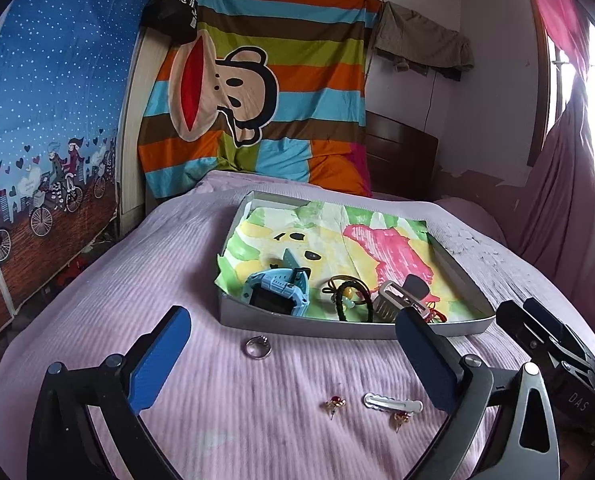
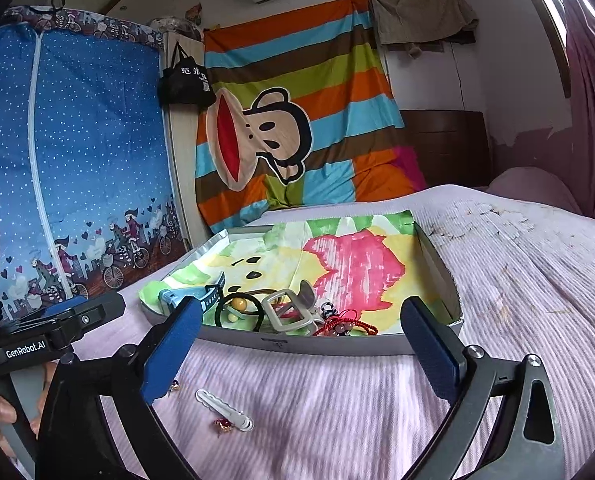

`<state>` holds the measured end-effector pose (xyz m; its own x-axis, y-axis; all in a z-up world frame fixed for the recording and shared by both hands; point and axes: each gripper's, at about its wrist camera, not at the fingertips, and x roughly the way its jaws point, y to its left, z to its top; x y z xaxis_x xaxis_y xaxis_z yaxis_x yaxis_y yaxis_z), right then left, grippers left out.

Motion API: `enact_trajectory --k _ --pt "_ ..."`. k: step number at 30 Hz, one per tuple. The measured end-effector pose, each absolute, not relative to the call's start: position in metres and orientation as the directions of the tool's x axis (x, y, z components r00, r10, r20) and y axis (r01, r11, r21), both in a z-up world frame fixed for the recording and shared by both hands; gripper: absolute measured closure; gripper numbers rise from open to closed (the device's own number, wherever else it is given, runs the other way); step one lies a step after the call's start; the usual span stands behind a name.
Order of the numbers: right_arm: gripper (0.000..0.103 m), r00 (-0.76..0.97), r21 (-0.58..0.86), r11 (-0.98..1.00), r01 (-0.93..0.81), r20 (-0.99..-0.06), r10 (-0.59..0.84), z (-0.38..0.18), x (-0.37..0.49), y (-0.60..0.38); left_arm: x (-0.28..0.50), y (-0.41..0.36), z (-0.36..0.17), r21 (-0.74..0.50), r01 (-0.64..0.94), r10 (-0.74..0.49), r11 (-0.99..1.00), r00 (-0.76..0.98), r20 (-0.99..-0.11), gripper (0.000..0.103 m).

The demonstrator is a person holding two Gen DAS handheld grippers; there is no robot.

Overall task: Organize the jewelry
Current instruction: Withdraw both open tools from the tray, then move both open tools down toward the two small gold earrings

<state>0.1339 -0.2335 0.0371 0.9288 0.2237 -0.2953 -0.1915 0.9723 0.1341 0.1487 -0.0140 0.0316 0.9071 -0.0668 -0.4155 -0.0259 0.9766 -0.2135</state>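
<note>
Right gripper (image 2: pixel 301 352) wide open above bed (image 2: pixel 517 280); white hair clip (image 2: pixel 225 410) between fingers; tray (image 2: pixel 321 344) just beyond.

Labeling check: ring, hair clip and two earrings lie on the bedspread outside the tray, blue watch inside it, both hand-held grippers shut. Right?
One error: both hand-held grippers are open and empty, left in the left wrist view, right in the right wrist view. The rest holds: ring, hair clip and two earrings lie on the bedspread outside the tray, blue watch inside it.
</note>
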Motion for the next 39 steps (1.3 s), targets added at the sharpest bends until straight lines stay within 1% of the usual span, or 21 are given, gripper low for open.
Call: enact_trajectory --k 4,14,24,39 --pt "0.002 0.927 0.129 0.97 -0.205 -0.292 0.235 0.039 0.123 -0.23 0.135 -0.006 0.03 -0.198 -0.044 -0.043 0.979 0.91 -0.412 0.0" --pt "0.002 0.924 0.106 0.967 -0.23 -0.288 0.252 0.042 0.096 -0.225 0.105 0.003 0.032 -0.161 -0.051 -0.016 0.986 0.921 -0.39 0.0" --pt "0.002 0.914 0.102 0.968 -0.229 -0.318 0.25 0.031 0.081 -0.225 0.087 0.0 0.029 -0.115 -0.043 -0.004 0.992 0.923 -0.385 0.0" --pt "0.002 0.902 0.083 0.969 -0.231 -0.355 0.246 0.019 0.073 -0.223 0.074 -0.001 0.02 -0.105 -0.034 -0.012 0.994 0.914 -0.405 0.0"
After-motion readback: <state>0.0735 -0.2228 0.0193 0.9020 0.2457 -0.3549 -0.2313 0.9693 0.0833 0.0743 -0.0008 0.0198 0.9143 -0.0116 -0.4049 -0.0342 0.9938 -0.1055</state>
